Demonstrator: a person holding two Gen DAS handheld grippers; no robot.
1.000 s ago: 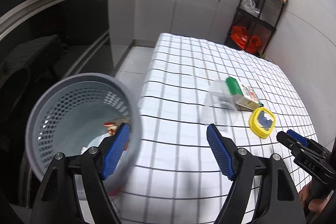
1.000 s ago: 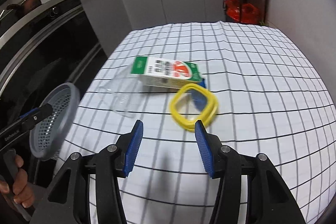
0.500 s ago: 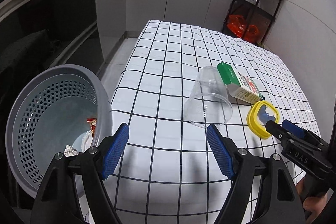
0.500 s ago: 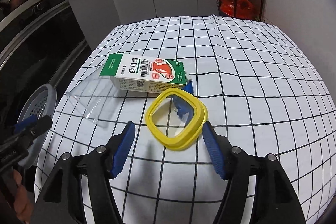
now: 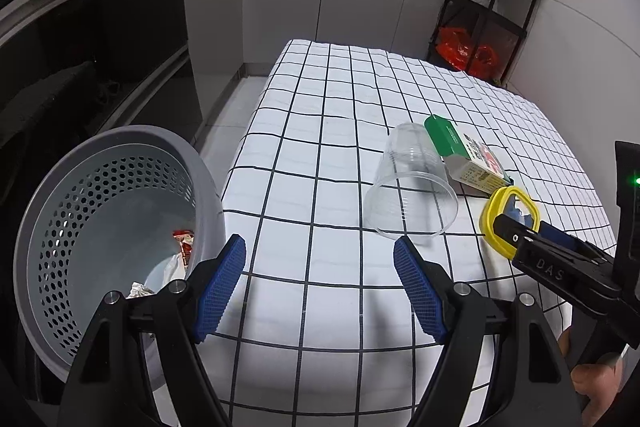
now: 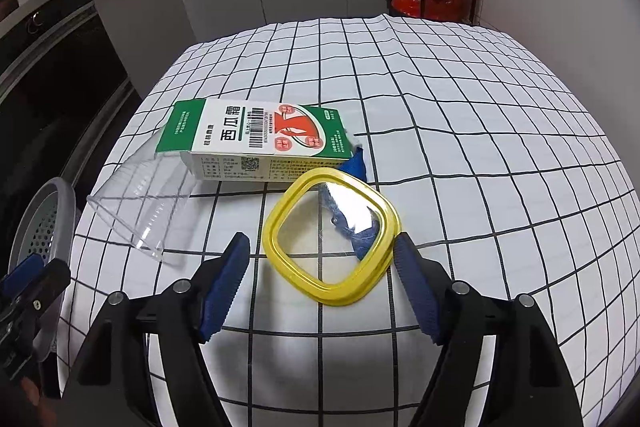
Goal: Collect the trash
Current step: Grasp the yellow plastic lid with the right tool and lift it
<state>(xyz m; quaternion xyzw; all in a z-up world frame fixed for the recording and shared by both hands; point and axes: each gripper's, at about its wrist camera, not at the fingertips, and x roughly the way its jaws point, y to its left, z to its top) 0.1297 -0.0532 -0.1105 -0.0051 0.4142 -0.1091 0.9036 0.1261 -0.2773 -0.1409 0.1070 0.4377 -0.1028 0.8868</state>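
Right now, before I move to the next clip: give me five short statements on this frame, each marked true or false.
1. The cup lies on its side on the table. True.
2. The right gripper is shut on the yellow lid. False: its jaws are open with the lid between them.
3. The bin has trash inside. True.
4. The box stands upright. False: it lies flat.
5. The left gripper holds the cup. False: it is open and holds nothing.
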